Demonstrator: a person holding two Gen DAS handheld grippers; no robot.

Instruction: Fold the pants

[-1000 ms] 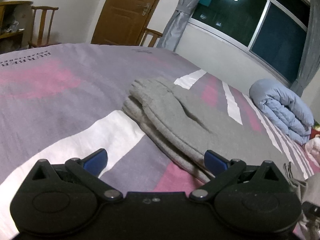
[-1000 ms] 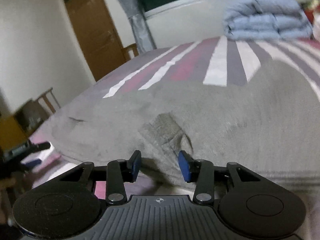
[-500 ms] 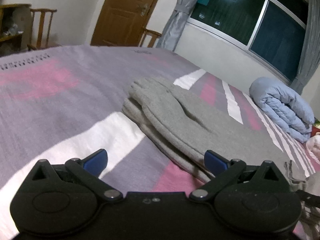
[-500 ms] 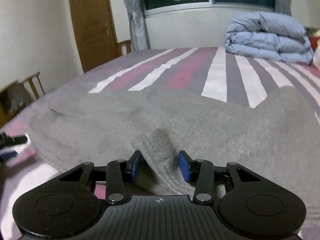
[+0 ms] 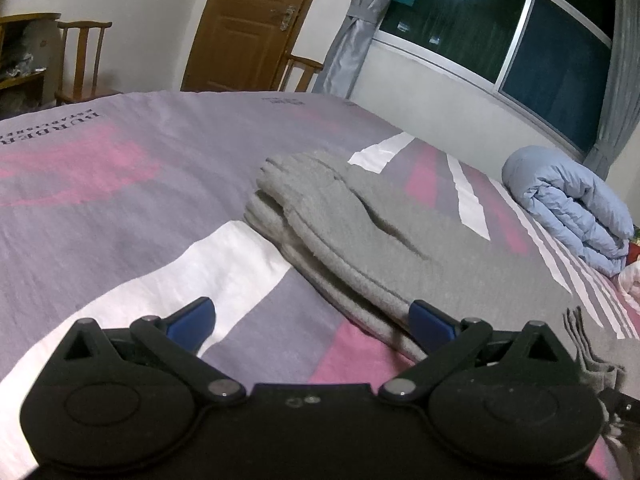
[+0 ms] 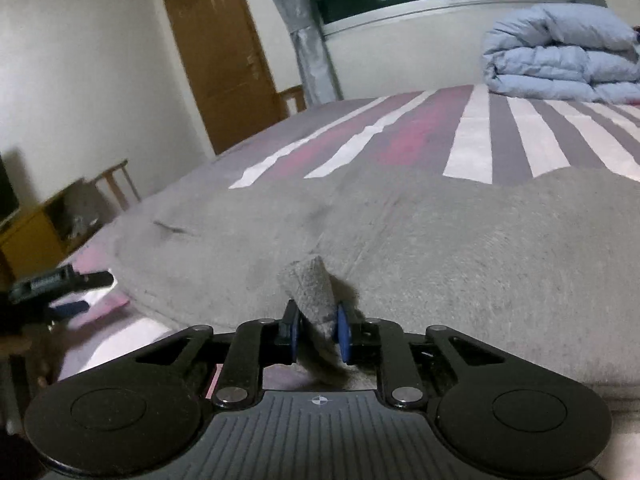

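Grey fleece pants (image 5: pixel 384 240) lie folded lengthwise on the striped bedspread (image 5: pixel 120 200), their cuffs at the far left end. My left gripper (image 5: pixel 310 322) is open and empty, just short of the pants' near edge, its right pad beside the fabric. In the right wrist view the pants (image 6: pixel 440 248) fill the middle. My right gripper (image 6: pixel 316 330) is shut on a pinched-up fold of the grey fabric (image 6: pixel 310 292) at the near edge. The left gripper also shows in the right wrist view (image 6: pixel 60 284), at the far left.
A folded light-blue duvet (image 5: pixel 572 208) lies on the bed's far right; it also shows in the right wrist view (image 6: pixel 560 56). Wooden chairs (image 5: pixel 84 60), a brown door (image 5: pixel 248 24) and a curtained window (image 5: pixel 500 24) stand beyond the bed.
My right gripper has closed from open onto a fold of the pants and pinched it up. The left gripper has stayed open and almost still.
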